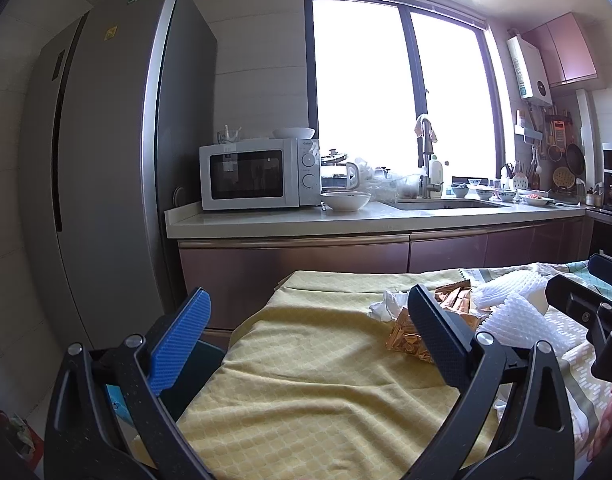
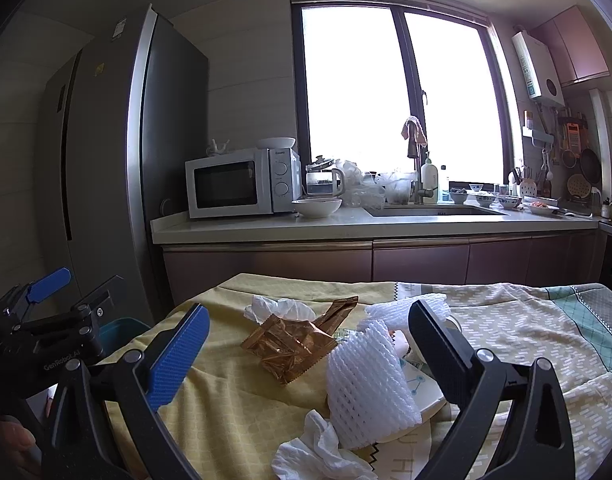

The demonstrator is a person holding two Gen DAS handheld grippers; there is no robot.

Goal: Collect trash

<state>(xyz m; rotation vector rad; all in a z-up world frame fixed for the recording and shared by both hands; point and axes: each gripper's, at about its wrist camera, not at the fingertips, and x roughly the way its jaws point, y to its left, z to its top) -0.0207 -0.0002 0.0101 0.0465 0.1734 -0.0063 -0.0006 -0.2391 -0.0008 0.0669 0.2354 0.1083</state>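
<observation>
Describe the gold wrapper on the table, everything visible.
The gold wrapper is crinkled, shiny foil-like packaging, brown-gold, with zigzag-cut edges, apparently torn open and flattened. It lies on the yellow cloth, with a matching strip angled behind it. Crumpled white tissue touches its far edge; the foam net sleeve sits right beside it. Neither hand-held gripper touches it.

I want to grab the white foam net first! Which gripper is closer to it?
Right. The white foam net sits between the open right gripper's fingers. The open left gripper hangs further left, over the yellow cloth.
</observation>
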